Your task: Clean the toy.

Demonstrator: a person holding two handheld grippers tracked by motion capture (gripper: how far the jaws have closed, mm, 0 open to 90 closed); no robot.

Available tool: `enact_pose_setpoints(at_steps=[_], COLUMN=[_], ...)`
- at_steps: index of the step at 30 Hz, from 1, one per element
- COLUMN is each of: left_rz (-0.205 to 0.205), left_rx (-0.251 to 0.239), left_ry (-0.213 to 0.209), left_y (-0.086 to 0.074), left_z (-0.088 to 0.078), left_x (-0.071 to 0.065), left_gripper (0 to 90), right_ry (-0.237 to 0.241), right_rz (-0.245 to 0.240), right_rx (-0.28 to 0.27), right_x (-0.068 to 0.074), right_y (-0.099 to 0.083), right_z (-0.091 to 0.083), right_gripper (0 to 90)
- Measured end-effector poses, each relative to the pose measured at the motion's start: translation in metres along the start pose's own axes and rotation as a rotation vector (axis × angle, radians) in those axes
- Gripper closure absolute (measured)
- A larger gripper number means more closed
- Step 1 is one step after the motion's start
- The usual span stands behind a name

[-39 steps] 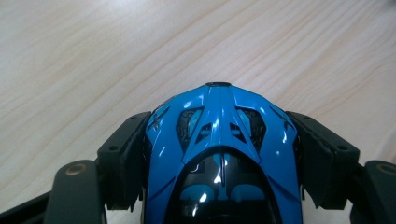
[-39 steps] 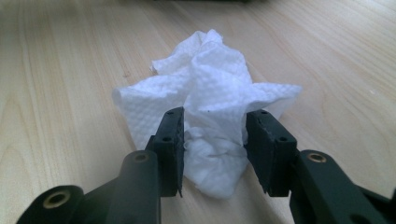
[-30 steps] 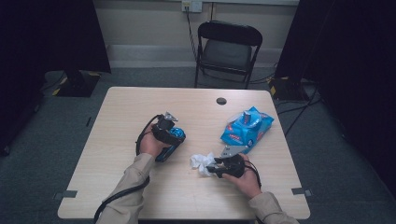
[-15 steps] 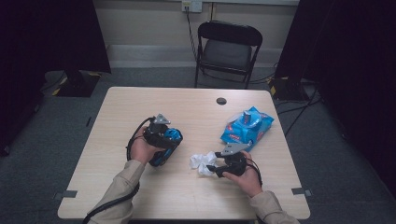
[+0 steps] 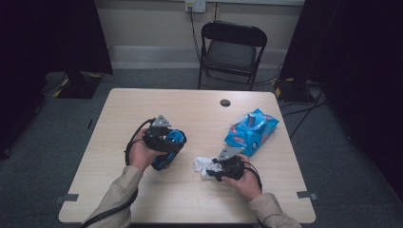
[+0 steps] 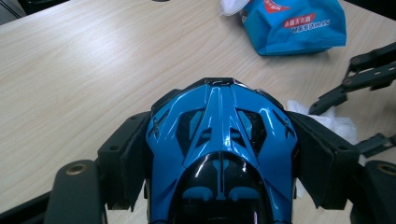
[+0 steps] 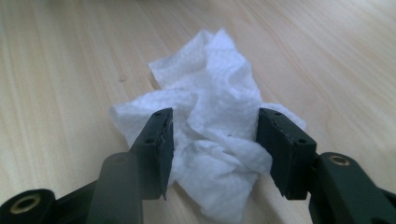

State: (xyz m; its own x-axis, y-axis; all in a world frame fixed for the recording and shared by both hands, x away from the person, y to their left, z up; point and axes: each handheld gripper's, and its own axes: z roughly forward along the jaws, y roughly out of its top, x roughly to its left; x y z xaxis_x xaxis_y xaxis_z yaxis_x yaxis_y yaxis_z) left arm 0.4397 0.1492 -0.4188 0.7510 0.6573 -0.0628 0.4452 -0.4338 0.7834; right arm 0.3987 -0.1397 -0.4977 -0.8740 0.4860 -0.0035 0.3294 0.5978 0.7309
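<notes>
Blue glossy plastic toy car [image 6: 222, 149] sits clamped between the pads of the left hand-held gripper [image 5: 166, 141], lifted off the pale wood-grain surface [image 5: 190, 109]. The right hand-held gripper [image 7: 215, 149] has just been closing, yet its jaws stand apart on either side of a crumpled white paper tissue [image 7: 210, 116] lying on the surface, not pinching it. Beyond the tissue lies a blue soft pack of wipes [image 5: 251, 131].

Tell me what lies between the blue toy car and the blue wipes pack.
Bare tabletop in the high view between blue toy car and wipes pack; the crumpled white wipe lies nearer the person.
</notes>
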Motion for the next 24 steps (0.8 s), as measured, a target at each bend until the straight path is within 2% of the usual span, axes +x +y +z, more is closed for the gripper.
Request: enact_pose_setpoints(at_steps=[5, 9, 12, 13, 16, 21, 24], left_rz=[-0.002, -0.005, 0.007, 0.016, 0.024, 0.044, 0.045], left_rx=[-0.009, -0.010, -0.015, -0.021, -0.033, -0.045, -0.045], left_ry=[-0.010, -0.025, -0.033, -0.044, -0.063, -0.092, -0.118], left_y=[-0.003, -0.005, -0.005, -0.005, -0.004, -0.001, 0.002], left_z=[-0.004, -0.005, -0.006, -0.007, -0.009, -0.008, -0.005], left_x=[-0.002, -0.005, -0.008, -0.011, -0.017, -0.027, -0.033], left_gripper=[26.3, 26.4, 26.3, 26.3, 26.3, 26.3, 26.3], right_ry=[-0.044, -0.075, -0.057, -0.054, -0.039, -0.046, -0.048], right_rz=[0.026, 0.046, 0.088, 0.088, 0.135, 0.164, 0.168], right_rx=[0.005, 0.036, 0.046, 0.044, -0.027, -0.121, -0.145], right_x=[-0.003, -0.005, -0.009, -0.010, -0.016, -0.029, -0.036], right_y=[0.001, 0.005, 0.009, 0.012, 0.028, 0.067, 0.088], right_z=[0.000, 0.001, 0.000, -0.002, -0.015, -0.038, -0.046], right_gripper=[66.9, 79.9, 82.9, 82.9, 83.1, 83.1, 83.1])
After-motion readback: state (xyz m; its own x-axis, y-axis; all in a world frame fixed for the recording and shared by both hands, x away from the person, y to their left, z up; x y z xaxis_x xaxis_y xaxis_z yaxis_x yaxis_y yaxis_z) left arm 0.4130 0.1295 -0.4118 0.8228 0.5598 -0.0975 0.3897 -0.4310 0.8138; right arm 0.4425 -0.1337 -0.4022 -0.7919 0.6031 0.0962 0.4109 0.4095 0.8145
